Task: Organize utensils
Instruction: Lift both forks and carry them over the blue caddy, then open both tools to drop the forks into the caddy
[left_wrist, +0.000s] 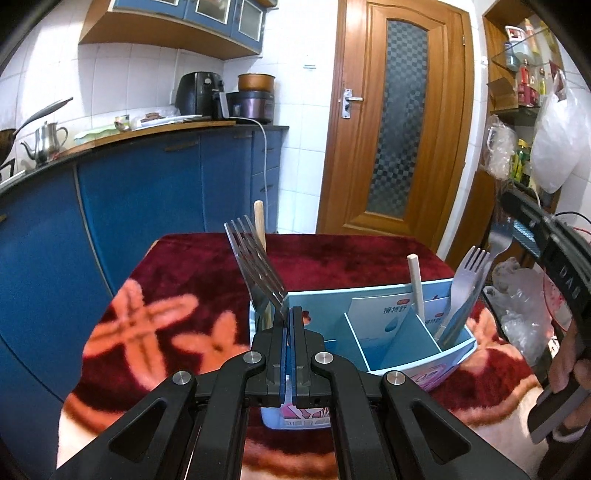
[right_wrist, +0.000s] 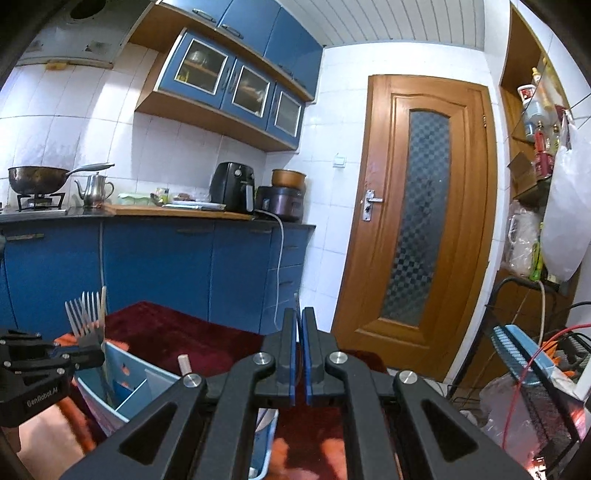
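My left gripper (left_wrist: 290, 314) is shut on a steel fork (left_wrist: 255, 269), holding it tines-up over the left end of a light blue divided utensil box (left_wrist: 391, 350) on the red patterned cloth (left_wrist: 159, 325). A wooden chopstick (left_wrist: 259, 229) stands behind the fork. In the box's right compartment stand other forks (left_wrist: 467, 280) and a pale chopstick (left_wrist: 415, 286). My right gripper (right_wrist: 299, 314) is shut and looks empty, raised at the box's right side; it also shows in the left wrist view (left_wrist: 517, 225). The right wrist view shows the held fork (right_wrist: 85, 314), the left gripper (right_wrist: 92, 356) and the box (right_wrist: 125, 384).
Blue kitchen cabinets (left_wrist: 147, 192) run along the left with a kettle (left_wrist: 46, 142), air fryer (left_wrist: 201, 94) and rice cooker (left_wrist: 251, 103) on the counter. A wooden door (left_wrist: 397, 122) stands behind. Plastic bags (left_wrist: 524, 317) and shelves crowd the right.
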